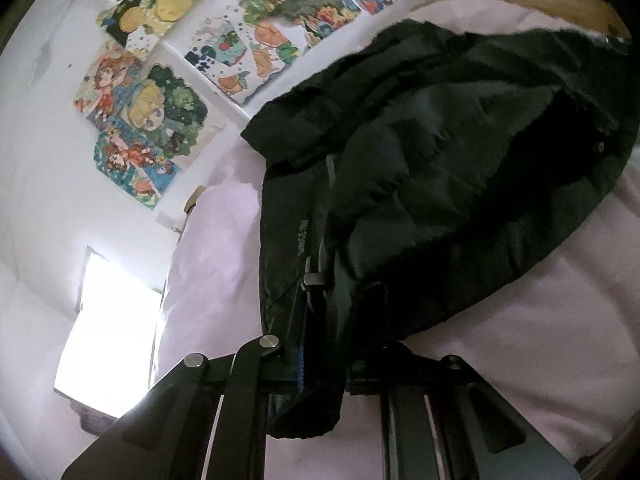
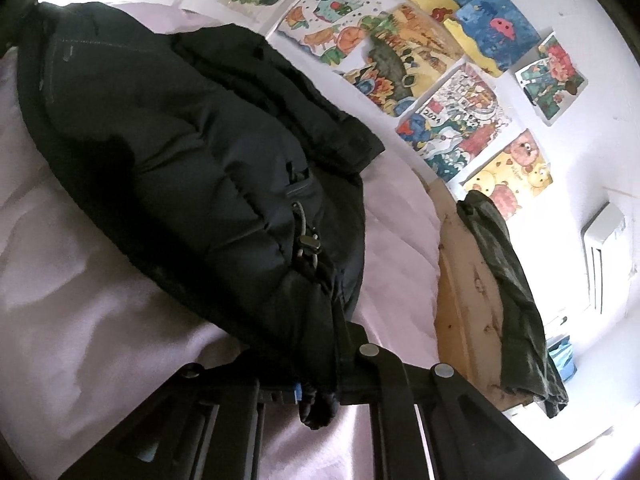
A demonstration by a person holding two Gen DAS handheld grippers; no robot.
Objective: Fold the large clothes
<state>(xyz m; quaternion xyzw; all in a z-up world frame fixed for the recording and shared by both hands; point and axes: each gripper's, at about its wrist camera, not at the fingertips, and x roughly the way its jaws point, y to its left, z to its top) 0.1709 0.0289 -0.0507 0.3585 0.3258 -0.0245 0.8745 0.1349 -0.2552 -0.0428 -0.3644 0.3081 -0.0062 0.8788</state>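
Observation:
A large black puffer jacket lies bunched on a bed with a pale pink sheet. My left gripper is shut on the jacket's hem corner by a drawcord toggle. In the right wrist view the same jacket spreads up and left over the sheet. My right gripper is shut on the other hem corner, just below a cord toggle. The fabric covers the fingertips of both grippers.
A white wall with several colourful drawings runs along the far side of the bed. A wooden footboard has a dark green garment draped over it. A bright window is at the left; a wall heater at the right.

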